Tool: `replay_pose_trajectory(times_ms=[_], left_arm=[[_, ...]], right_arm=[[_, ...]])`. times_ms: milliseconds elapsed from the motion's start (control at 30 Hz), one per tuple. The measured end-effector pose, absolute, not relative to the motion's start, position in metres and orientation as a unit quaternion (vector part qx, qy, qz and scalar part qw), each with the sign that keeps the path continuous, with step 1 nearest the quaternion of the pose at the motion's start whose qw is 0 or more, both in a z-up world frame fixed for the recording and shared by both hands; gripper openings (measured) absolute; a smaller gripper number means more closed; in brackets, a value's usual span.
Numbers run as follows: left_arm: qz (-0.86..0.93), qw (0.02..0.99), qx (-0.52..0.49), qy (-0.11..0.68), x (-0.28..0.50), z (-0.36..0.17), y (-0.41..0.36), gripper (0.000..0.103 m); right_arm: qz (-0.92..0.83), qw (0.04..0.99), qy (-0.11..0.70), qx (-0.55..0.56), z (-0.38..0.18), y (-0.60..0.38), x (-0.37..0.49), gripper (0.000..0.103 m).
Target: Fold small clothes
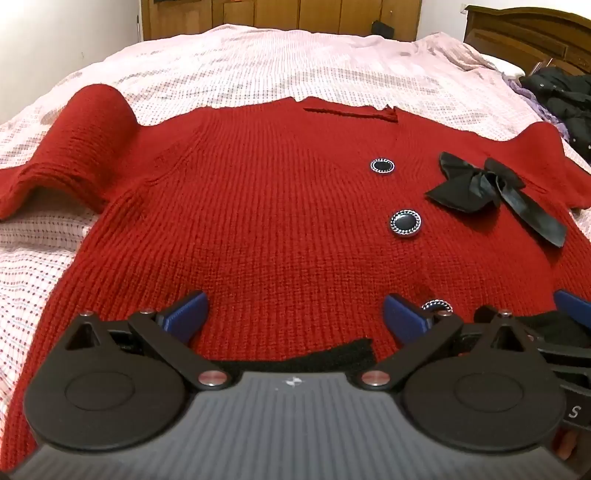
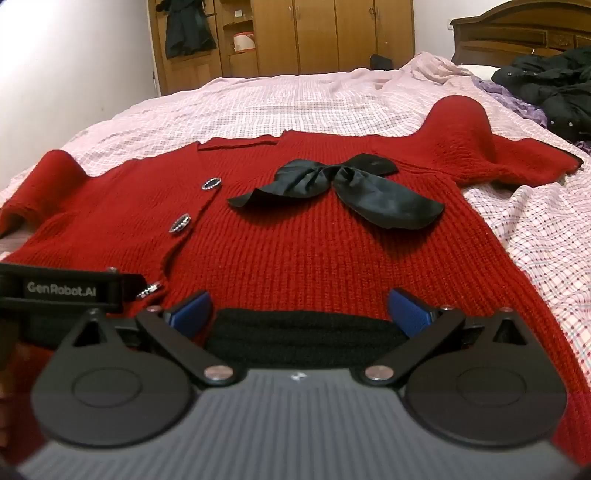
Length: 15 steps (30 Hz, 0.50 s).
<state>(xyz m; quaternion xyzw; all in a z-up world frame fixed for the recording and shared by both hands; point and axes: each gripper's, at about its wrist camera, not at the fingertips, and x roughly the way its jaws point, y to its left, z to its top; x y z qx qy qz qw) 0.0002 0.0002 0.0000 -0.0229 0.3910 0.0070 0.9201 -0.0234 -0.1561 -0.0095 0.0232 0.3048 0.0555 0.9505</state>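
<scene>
Bed (image 1: pixel 258 66) under one pink checked cover fills both views; one wooden wardrobe (image 2: pixel 314 37) stands beyond it and one dark headboard (image 2: pixel 517 33) at far right. One pile of dark clothing (image 2: pixel 554 85) lies on the bed's far right side. One red knit cardigan (image 1: pixel 258 221) lies face up and spread flat at the bed's near edge, two sleeves out to the sides, black hem band nearest the cameras. One black satin bow (image 2: pixel 343 188) rests on its chest. Buttons counted: three, dark with silver rims, along the front placket, the nearest (image 1: pixel 437 306) partly hidden. Left claw (image 1: pixel 295 314): blue fingers wide apart, above the hem, gripping nothing. Right claw (image 2: pixel 299 310): fingers likewise wide apart over the black hem band, nothing clamped.
</scene>
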Motion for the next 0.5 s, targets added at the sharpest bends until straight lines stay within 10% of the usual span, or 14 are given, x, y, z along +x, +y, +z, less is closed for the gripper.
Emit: replay_pose_trajectory(times_ms=[500], left_arm=[[0.009, 0.921, -0.022, 0.39, -0.001, -0.001, -0.001, 0.103]], right_arm=[[0.055, 0.951, 0.304, 0.023, -0.01, -0.155, -0.024, 0.103]])
